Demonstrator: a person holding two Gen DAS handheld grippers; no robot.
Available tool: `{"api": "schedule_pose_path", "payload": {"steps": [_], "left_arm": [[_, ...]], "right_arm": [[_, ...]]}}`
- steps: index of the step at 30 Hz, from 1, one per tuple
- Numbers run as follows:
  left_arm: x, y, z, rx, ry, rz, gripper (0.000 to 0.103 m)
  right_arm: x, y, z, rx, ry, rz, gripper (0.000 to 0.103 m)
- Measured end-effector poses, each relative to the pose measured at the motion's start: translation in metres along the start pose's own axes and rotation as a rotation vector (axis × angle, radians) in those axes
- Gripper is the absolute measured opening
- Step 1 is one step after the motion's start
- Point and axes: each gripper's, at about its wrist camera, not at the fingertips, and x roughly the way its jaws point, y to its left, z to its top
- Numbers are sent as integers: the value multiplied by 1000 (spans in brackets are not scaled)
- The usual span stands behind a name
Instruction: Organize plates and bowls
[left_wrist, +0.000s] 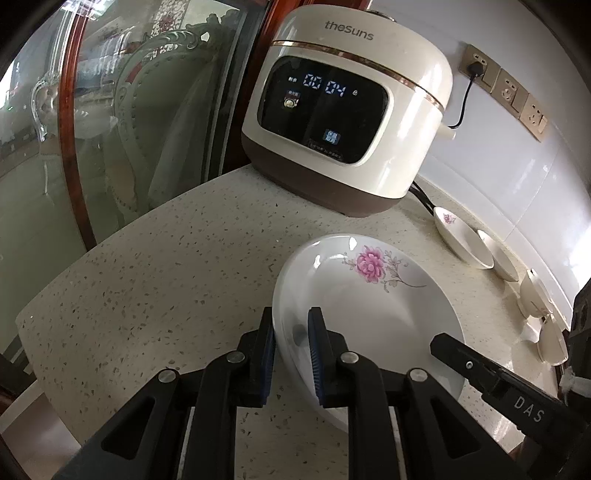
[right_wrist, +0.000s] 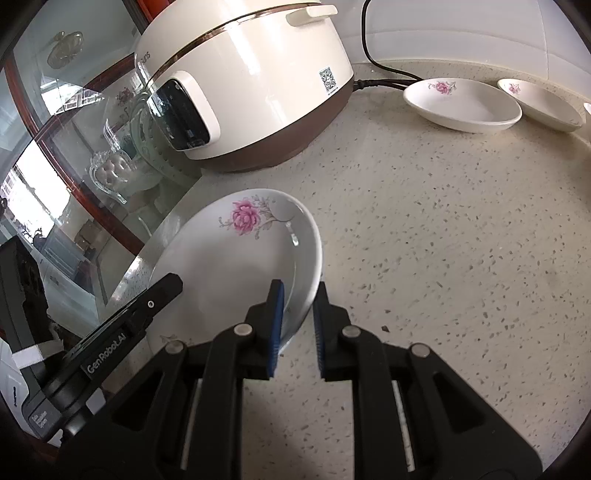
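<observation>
A white plate with a pink flower (left_wrist: 373, 291) sits on the speckled countertop (left_wrist: 166, 266). My left gripper (left_wrist: 291, 328) straddles its left rim, one finger outside and one inside, jaws closed on the rim. My right gripper (right_wrist: 299, 299) straddles the plate's (right_wrist: 229, 258) right rim in the same way. The right gripper's finger (left_wrist: 465, 362) shows over the plate in the left wrist view, and the left gripper's finger (right_wrist: 147, 302) shows in the right wrist view. More floral dishes (right_wrist: 461, 105) stand along the back wall.
A cream rice cooker (left_wrist: 347, 110) stands behind the plate, its cord plugged into a wall socket (left_wrist: 476, 66). A glass cabinet door with a wooden frame (left_wrist: 74, 140) borders the counter on the left. Several small dishes (left_wrist: 461, 236) line the right wall.
</observation>
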Motion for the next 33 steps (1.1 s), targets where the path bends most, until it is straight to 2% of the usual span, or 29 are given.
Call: {"api": "schedule_pose_path", "payload": {"steps": [3, 8, 10, 12, 13, 16, 18, 21, 23, 25, 26, 29, 31, 33], "left_arm": [[2, -2, 1, 0, 4, 8, 17], [3, -4, 1, 4, -6, 15, 26], [1, -5, 1, 1, -18, 26, 45], [0, -4, 1, -5, -31, 31, 59], [-2, -4, 1, -9, -42, 36, 63], [-7, 0, 0, -28, -69, 56, 69], [-15, 1, -1, -45, -121, 87, 69], [-32, -7, 2, -40, -195, 89, 70], [-48, -23, 8, -13, -249, 57, 74], [-58, -45, 14, 33, -273, 8, 89], [-59, -56, 18, 57, -274, -14, 90], [-56, -99, 32, 114, -243, -101, 91], [-39, -125, 43, 102, -179, -165, 95], [-22, -147, 51, 87, -143, -191, 95]], "right_arm": [[1, -1, 1, 5, 5, 3, 19], [2, -2, 1, 12, 9, 10, 20], [1, -2, 1, 14, 4, 14, 21], [-1, -3, 1, 25, -8, 17, 21], [-2, -5, 1, 32, -14, 16, 24], [-9, -13, 1, 81, -55, 1, 42], [-16, -17, 1, 102, -91, 4, 46], [-25, -23, 0, 131, -139, 18, 50], [-30, -30, 1, 167, -163, 38, 53], [-34, -45, 2, 235, -171, 40, 54], [-35, -51, 3, 253, -169, 35, 54], [-42, -77, 11, 286, -168, -43, 54], [-49, -99, 17, 319, -183, -82, 54], [-54, -123, 24, 363, -183, -121, 54]]}}
